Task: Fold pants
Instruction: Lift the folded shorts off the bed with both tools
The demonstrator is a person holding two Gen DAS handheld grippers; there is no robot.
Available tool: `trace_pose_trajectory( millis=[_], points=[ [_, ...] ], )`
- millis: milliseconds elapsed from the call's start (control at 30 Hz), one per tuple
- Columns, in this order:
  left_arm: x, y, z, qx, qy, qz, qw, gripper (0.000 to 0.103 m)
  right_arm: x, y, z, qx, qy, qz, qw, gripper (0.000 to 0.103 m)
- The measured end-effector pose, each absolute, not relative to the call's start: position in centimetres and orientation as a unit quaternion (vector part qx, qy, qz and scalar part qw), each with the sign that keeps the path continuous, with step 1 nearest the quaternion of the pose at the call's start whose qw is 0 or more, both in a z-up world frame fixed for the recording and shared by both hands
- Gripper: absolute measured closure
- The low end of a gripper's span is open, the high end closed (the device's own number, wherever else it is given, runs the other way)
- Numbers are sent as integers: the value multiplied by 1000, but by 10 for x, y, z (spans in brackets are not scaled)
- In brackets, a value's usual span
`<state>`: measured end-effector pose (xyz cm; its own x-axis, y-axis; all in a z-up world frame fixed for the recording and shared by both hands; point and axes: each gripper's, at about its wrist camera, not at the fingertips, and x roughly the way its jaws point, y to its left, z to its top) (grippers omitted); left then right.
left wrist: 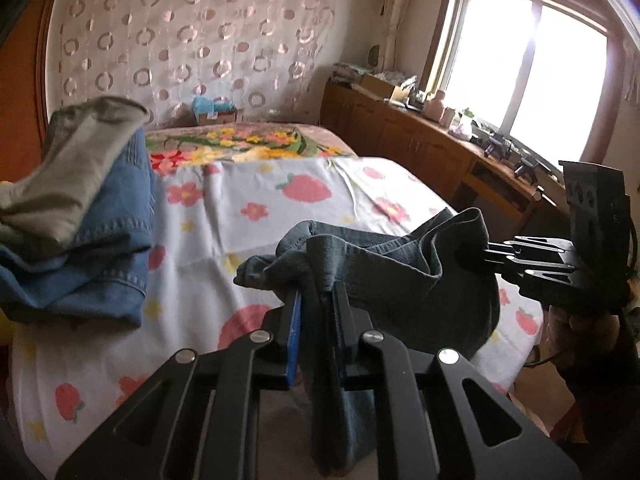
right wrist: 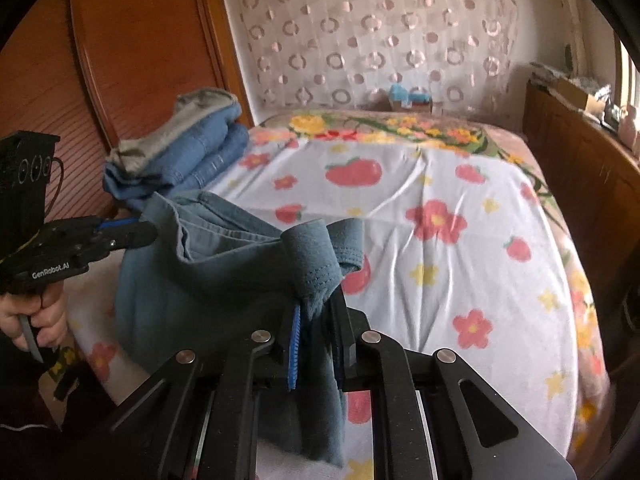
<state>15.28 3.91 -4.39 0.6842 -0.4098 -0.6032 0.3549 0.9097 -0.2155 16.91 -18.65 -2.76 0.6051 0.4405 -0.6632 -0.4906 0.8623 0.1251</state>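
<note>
Grey-blue pants (left wrist: 392, 276) hang between my two grippers above the near edge of the bed. My left gripper (left wrist: 318, 300) is shut on one end of the waistband. My right gripper (right wrist: 318, 304) is shut on the other end, and it shows in the left wrist view (left wrist: 486, 252) at the right. The left gripper shows in the right wrist view (right wrist: 140, 232) at the left, clamped on the pants (right wrist: 224, 280). The cloth sags between the grippers and hangs down below them.
The bed has a white sheet (right wrist: 440, 216) with strawberries and flowers. A stack of folded blue jeans and grey cloth (left wrist: 80, 216) lies at its left side by a wooden headboard (right wrist: 132, 40). A wooden cabinet (left wrist: 420, 144) with clutter runs under the window at the right.
</note>
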Motion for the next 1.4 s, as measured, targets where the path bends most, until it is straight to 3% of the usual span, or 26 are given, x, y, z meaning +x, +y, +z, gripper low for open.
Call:
trace_pose_trajectory(
  millis=[833,1400],
  points=[
    [148,77,31,-38,243,-166,955,96,184,-138,59,-94,255,288,918,93],
    [165,121,43,-47,227,-123,965,96,218,-73,85,-130,222,321,911,94]
  ],
)
